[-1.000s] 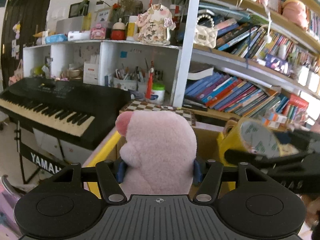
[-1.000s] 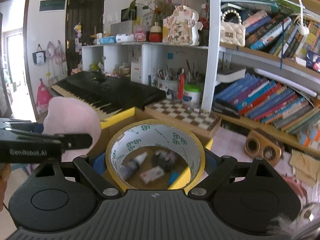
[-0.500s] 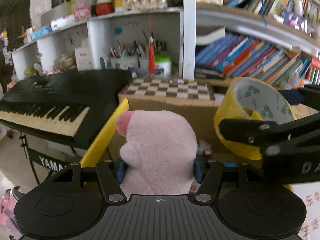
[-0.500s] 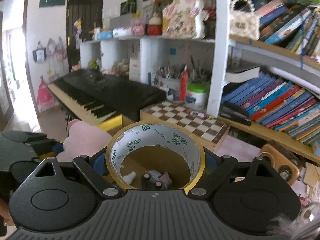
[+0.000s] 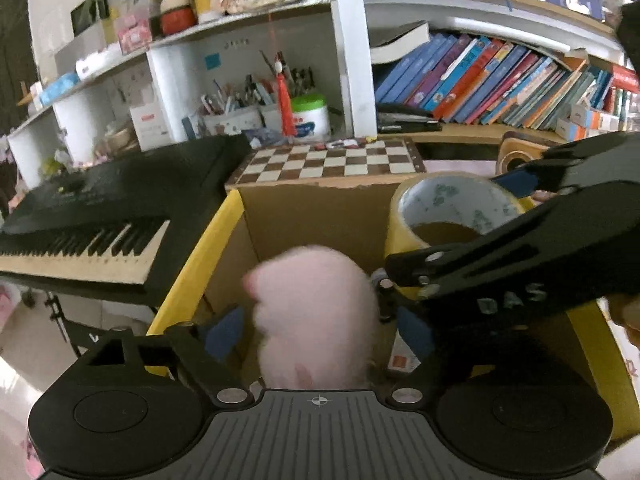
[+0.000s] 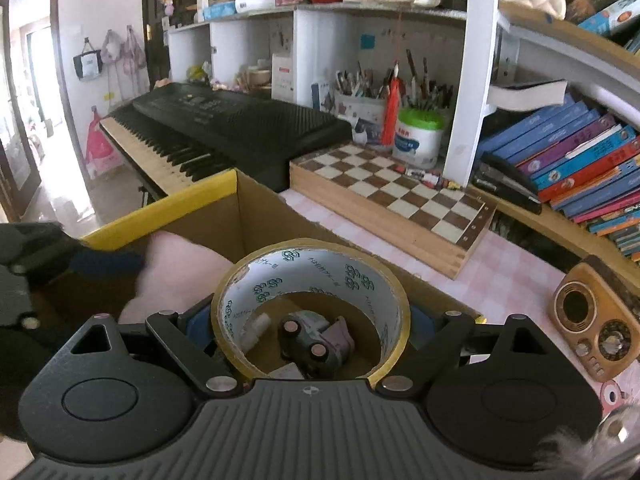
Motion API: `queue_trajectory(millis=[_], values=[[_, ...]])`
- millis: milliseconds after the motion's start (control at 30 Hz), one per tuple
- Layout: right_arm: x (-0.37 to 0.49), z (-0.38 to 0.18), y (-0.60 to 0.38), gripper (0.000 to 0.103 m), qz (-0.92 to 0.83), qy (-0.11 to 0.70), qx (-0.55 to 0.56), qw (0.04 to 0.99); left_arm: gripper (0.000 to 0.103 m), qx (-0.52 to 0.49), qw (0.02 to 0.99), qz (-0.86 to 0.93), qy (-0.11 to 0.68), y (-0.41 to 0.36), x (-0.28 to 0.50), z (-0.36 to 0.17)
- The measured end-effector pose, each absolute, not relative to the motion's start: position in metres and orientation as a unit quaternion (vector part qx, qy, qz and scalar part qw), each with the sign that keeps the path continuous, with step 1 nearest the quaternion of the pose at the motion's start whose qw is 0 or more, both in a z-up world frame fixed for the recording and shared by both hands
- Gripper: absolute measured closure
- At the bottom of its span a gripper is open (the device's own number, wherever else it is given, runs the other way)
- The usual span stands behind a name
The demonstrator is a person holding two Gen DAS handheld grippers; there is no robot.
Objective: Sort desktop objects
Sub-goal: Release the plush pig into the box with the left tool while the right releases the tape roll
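Observation:
A pink plush toy (image 5: 316, 316) hangs blurred between the spread blue pads of my left gripper (image 5: 318, 332), apart from both pads, over an open cardboard box with yellow-taped rims (image 5: 192, 264). My right gripper (image 6: 310, 320) is shut on a yellow roll of tape (image 6: 376, 280) and holds it over the same box (image 6: 168, 204). The tape (image 5: 404, 232) and the right gripper also show in the left wrist view, to the right of the plush. Through the roll I see a toy car (image 6: 310, 340) and small items on the box floor. The plush (image 6: 172, 272) shows left of the tape.
A wooden chessboard (image 6: 400, 204) lies just behind the box. A black keyboard (image 5: 100, 216) stands to the left. A small wooden radio (image 6: 596, 324) sits at the right on the pink checked tabletop. Shelves with books, pen cups and a green-lidded jar stand behind.
My left gripper's jaws have opened and the plush has come loose, blurred and dropping into the box. Both grippers have tilted down over the box. The right gripper still holds the tape.

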State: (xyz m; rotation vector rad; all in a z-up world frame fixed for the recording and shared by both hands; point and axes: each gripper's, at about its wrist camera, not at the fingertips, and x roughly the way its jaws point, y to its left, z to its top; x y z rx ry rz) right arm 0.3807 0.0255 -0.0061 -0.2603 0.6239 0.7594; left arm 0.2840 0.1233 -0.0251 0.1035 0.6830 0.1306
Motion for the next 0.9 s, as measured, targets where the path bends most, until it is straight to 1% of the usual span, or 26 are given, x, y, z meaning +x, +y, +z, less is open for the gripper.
queue_trajectory(millis=[133,367,600,900], values=[[0.387,-0.011,0.029,0.013,0.371,0.322,-0.129,0.861,0.011,0.051,0.944,0.057,0.32,0.12,0.273,-0.021],[0.394,-0.015,0.037,0.013,0.379,0.354,-0.16,0.84,0.01,0.046,0.948,0.063,0.308,0.115,0.258,-0.016],[0.393,-0.015,0.038,0.012,0.374,0.349,-0.169,0.842,0.01,0.038,0.95,0.074,0.3,0.115,0.247,-0.012],[0.377,0.001,0.023,0.01,0.344,0.319,-0.131,0.874,0.009,0.033,0.959,0.072,0.273,0.113,0.226,0.0]])
